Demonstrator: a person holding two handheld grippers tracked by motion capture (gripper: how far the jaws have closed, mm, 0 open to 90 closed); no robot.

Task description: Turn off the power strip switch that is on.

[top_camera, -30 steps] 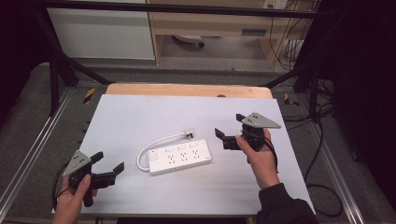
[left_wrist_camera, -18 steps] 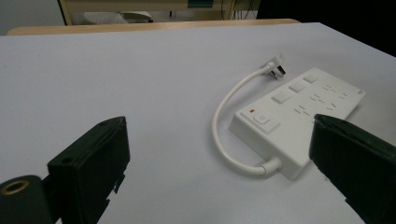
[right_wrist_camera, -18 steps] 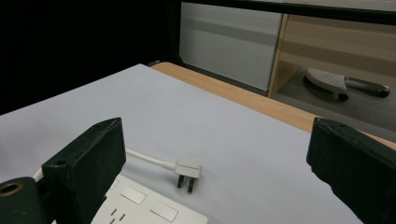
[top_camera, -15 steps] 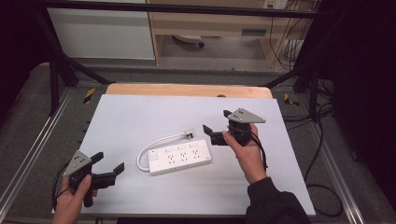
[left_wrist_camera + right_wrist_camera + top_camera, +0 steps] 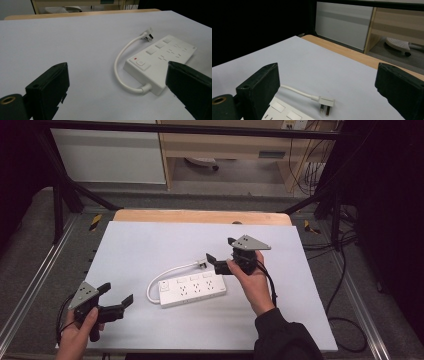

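A white power strip (image 5: 192,290) lies flat in the middle of the pale table (image 5: 150,240), its short white cable (image 5: 170,272) looping round to a plug (image 5: 202,265) that rests on the table. My right gripper (image 5: 216,262) hovers open just right of the plug, its jaws pointing left. In the right gripper view the plug (image 5: 325,102) lies between and below the spread jaws. My left gripper (image 5: 117,295) stands open near the front left corner, empty. The left gripper view has the strip (image 5: 160,62) ahead on the right.
A wooden strip (image 5: 200,216) runs along the table's far edge. Beyond it stand a white cabinet (image 5: 107,152) and a wooden shelf unit (image 5: 235,150). Cables (image 5: 345,285) hang off the table's right side.
My right gripper has moved left and away from me, from beside the strip's right end to just right of the plug. The left gripper has stayed put.
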